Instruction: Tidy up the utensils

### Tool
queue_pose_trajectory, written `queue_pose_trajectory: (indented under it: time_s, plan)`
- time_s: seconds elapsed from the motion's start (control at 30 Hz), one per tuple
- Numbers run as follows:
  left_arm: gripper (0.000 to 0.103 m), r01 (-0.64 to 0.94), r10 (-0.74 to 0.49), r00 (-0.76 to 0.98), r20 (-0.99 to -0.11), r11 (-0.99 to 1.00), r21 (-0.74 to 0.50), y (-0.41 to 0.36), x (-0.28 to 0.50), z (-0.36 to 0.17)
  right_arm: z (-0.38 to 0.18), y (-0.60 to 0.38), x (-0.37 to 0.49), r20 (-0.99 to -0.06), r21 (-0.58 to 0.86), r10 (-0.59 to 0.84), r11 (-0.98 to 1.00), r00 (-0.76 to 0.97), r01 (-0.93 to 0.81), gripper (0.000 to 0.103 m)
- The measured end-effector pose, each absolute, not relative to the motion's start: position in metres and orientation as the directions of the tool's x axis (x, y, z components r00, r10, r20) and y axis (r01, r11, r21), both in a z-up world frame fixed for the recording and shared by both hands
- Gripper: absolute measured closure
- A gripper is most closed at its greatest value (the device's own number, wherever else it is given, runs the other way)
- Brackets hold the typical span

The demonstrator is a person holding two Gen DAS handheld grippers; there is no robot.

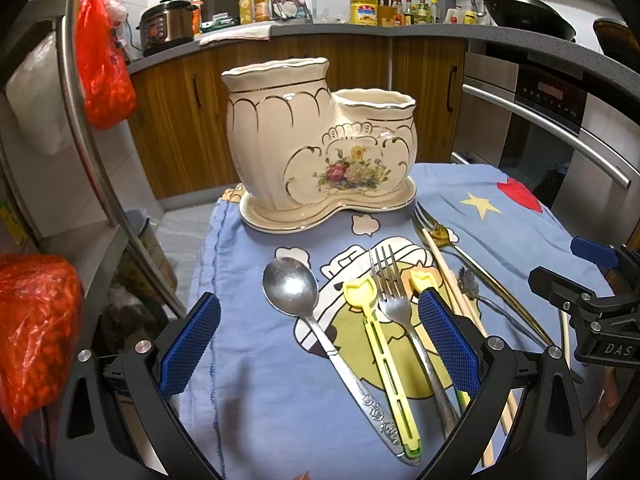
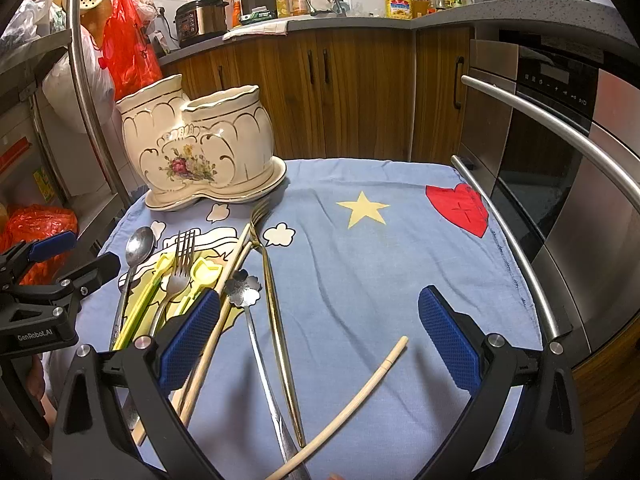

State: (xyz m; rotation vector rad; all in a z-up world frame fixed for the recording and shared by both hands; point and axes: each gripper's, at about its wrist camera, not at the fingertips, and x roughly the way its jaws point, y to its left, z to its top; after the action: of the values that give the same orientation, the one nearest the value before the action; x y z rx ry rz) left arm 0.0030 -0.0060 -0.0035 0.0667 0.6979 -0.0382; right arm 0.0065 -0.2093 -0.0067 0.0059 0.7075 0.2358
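Both grippers, left (image 1: 320,344) and right (image 2: 320,344), gape empty; holder (image 1: 320,148) upper centre awaits the lower-frame spoon (image 1: 290,286)

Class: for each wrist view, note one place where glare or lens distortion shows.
Left wrist view: white glare in the spoon bowl; oven handle bows from fisheye distortion. Right wrist view: highlights on the ceramic holder glaze; the metal rack pole curves near the edge.
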Motion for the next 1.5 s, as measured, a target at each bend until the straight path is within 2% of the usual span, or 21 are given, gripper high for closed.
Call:
queue_pose_trajectory:
  time_s: [1.07,1.27,1.5]
  plan:
    - [0.005,0.063,-0.013,0.762,-0.648,0.997,0.054,-0.007,0.003,-0.007,-0.006,-0.212,0.003,-0.639,0.088,0.211,0.976,0.740,-0.202,0.005]
    - [0.005,0.070,-0.018,0.759,-0.651,0.996,0.053,-0.007,0.002,-0.008,-0.001,-0.249,0.003,-0.637,0.223,0.216,0.971,0.740,-0.091,0.005]
    - [0.005,0.076,0.006,0.762,-0.647,0.992,0.099,-0.013,-0.001,-0.009,0.001,-0.259,-0.008,-0.624,0.265,0.236,0.961,0.745,-0.082,0.005]
